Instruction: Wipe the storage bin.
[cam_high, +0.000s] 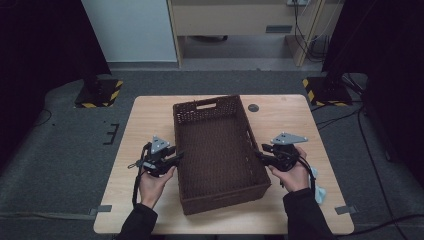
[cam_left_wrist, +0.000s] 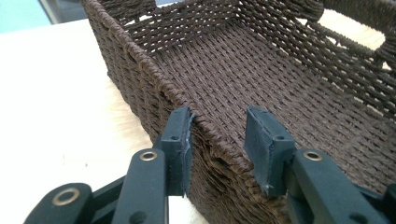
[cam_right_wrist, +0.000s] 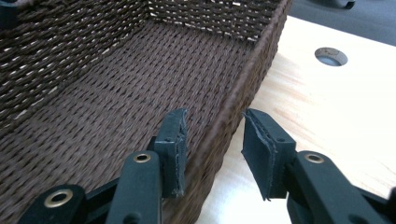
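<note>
**Woven basket flanked by two hand-held grippers**

Left gripper (cam_high: 176, 157): black, two-jawed, held in the person's left hand (cam_high: 156, 182) at the basket's left long wall. Jaws partly open and straddling the rim, one pad outside against the weave, the other inside and clear of it; not clamped.

Centre: dark brown rectangular woven basket (cam_high: 220, 192), with cut-out handles, standing lengthwise on the light wooden worktop (cam_high: 145, 115).

Right gripper (cam_high: 260, 155): black, two-jawed, in the right hand (cam_high: 292, 175) at the right long wall. Jaws partly open astride the rim, neither pad pressing.

Far right: round grey hole (cam_high: 253, 108) in the worktop, beyond the basket.
</note>
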